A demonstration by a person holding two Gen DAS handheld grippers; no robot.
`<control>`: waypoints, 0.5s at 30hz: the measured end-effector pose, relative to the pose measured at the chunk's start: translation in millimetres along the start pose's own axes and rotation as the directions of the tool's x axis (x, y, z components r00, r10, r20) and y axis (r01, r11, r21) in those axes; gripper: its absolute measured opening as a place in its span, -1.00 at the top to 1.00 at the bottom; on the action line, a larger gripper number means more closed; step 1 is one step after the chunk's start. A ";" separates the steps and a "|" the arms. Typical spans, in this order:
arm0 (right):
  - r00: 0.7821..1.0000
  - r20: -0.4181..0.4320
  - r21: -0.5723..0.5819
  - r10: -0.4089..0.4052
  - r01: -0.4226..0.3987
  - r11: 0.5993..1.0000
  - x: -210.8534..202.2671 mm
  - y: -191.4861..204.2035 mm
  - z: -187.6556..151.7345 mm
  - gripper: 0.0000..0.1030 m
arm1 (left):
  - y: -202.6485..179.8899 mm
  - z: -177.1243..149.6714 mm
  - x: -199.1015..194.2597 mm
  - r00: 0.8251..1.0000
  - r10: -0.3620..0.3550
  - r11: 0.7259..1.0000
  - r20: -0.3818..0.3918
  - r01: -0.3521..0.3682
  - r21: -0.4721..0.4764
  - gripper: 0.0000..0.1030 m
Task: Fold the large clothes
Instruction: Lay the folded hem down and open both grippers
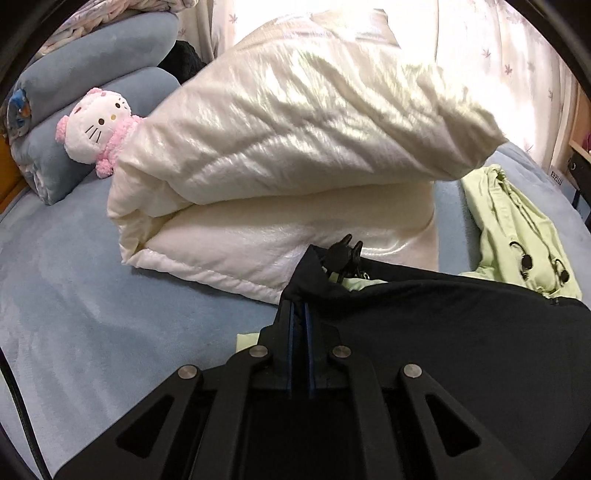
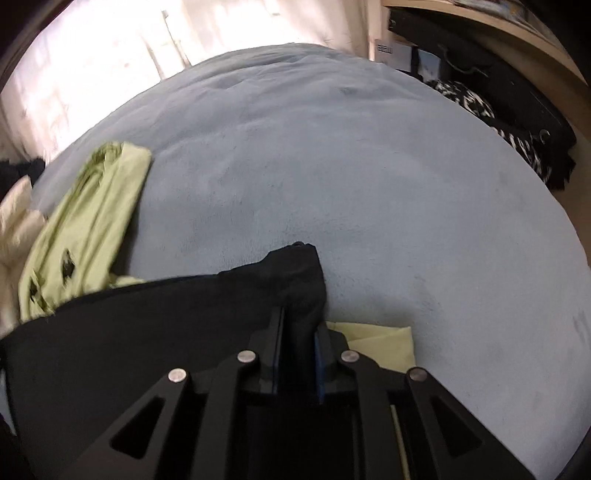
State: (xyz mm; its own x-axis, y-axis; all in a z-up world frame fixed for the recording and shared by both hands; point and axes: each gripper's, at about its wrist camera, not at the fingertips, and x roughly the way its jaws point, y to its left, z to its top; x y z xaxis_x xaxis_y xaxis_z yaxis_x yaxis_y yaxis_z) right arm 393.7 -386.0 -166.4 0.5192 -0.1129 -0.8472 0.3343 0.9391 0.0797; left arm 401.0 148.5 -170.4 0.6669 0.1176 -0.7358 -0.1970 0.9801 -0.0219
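Note:
A large black garment (image 1: pixel 461 332) stretches between my two grippers above the blue bed. My left gripper (image 1: pixel 300 306) is shut on its left corner, where a black zipper pull (image 1: pixel 343 254) sticks up. My right gripper (image 2: pixel 301 314) is shut on the garment's (image 2: pixel 147 332) other corner, which is bunched between the fingers. A light green garment (image 1: pixel 517 236) lies on the bed beyond the black one, partly under it; it also shows in the right wrist view (image 2: pixel 85 221).
A folded cream duvet (image 1: pixel 295 155) lies on the blue bed sheet (image 2: pixel 332 166). A Hello Kitty plush (image 1: pixel 96 125) leans on blue pillows (image 1: pixel 92 55) at the far left. Curtains (image 1: pixel 498 55) hang behind. A wooden shelf (image 2: pixel 517 29) with dark items stands at the right.

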 end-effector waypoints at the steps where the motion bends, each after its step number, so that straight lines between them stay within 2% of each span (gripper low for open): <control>1: 1.000 0.015 0.005 0.001 -0.001 1.000 -10.0 -1.1 0.4 0.73 | 2.0 1.0 -4.3 1.000 0.003 1.000 -0.003 -0.003 0.004 0.88; 3: 0.999 0.053 0.003 0.009 -0.009 1.000 -27.4 -2.2 -2.3 0.72 | 4.9 -0.8 -17.7 1.000 0.017 1.000 -0.005 -0.017 0.010 0.74; 5: 0.994 0.101 0.001 0.029 -0.029 1.000 -49.7 -0.6 -8.2 0.71 | 4.9 -5.9 -37.6 1.000 0.019 1.000 0.001 -0.019 0.011 0.70; 7: 0.989 0.118 -0.006 0.085 -0.085 0.996 -66.8 7.9 -17.1 0.70 | -3.6 -13.6 -55.1 1.000 -0.015 1.000 -0.010 0.015 0.020 0.69; 8: 0.984 0.113 -0.014 0.137 -0.136 0.991 -74.4 16.8 -24.5 0.70 | -12.9 -19.7 -65.2 0.998 -0.056 0.998 -0.026 0.057 0.028 0.69; 11: 0.959 0.029 -0.101 0.282 -0.278 0.955 -81.0 61.5 -52.2 0.67 | -44.9 -38.6 -81.2 0.987 -0.144 0.987 -0.068 0.148 0.057 0.69; 15: 0.913 -0.112 -0.223 0.393 -0.409 0.885 -78.0 130.1 -99.7 0.66 | -101.8 -77.7 -83.9 0.957 -0.237 0.962 -0.170 0.255 0.097 0.70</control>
State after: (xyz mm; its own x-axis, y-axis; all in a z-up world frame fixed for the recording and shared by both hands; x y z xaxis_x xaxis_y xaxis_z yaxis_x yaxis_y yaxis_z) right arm 318.3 -222.7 -142.4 0.5169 0.3028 -0.8007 -0.0920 0.9496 0.2997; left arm 309.3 26.4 -159.1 0.5626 -0.1466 -0.8136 0.0504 0.9884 -0.1433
